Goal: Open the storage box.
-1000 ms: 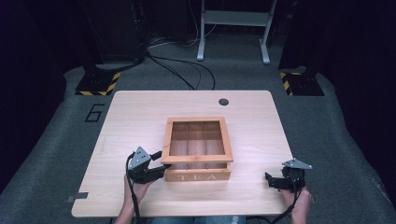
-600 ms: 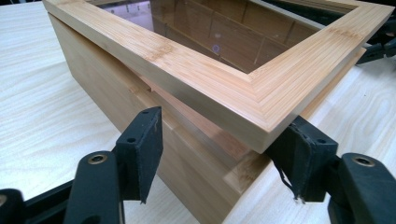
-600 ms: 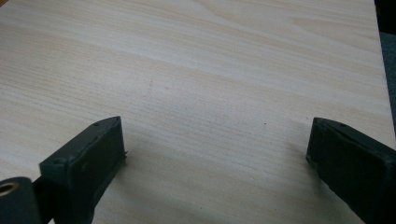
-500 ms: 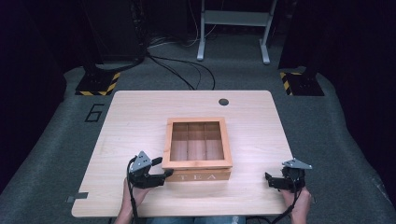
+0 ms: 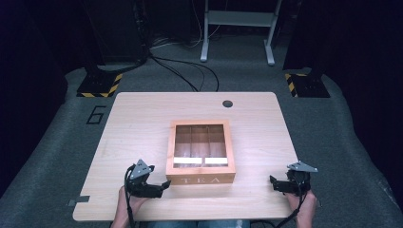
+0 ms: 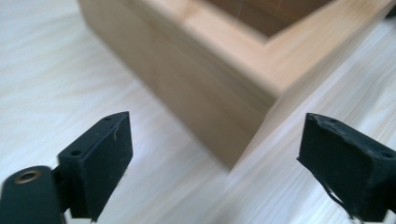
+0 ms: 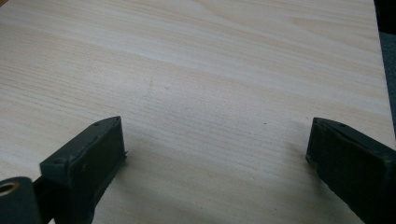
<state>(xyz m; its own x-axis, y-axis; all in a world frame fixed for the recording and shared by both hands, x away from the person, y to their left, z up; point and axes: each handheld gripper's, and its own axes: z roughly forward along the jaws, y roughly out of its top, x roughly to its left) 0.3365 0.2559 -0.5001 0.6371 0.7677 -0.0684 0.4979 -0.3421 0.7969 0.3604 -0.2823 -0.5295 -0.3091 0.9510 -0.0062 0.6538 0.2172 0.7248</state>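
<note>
Risking a skid: the left gripper (image 5: 161,186), black and two-jawed with a grey three-cornered plate on top, is lying low at the near left corner of the light wooden tea box with a glass-panelled lid (image 5: 200,152), its tips just beside that corner. In the left gripper view the box corner (image 6: 254,100) is sitting between the jaws but beyond their tips, touched by neither pad. Closing from this diagonal would probably mean gripping across an edge rather than two flat faces, and the box, which looks light and free on the smooth pale wooden table (image 5: 142,123), could be twisting or sliding away instead of being held.

Jaw state, left: spread wide and released, grasping nothing.

Task item: none is stated; the box, lettered TEA on its near face, is standing upright at the middle of the table, towards the near edge, its lid looking shut and the dividers showing through the glass.

Right gripper (image 5: 274,183): of the same black build, resting near the table's near right corner in the person's hand (image 5: 301,209), well apart from the box. Its own view is showing bare tabletop (image 7: 201,93) between the jaws.

Jaw state, right: wide apart, released, holding nothing. Little hazard here, beyond offering the box no steadying support.
</note>
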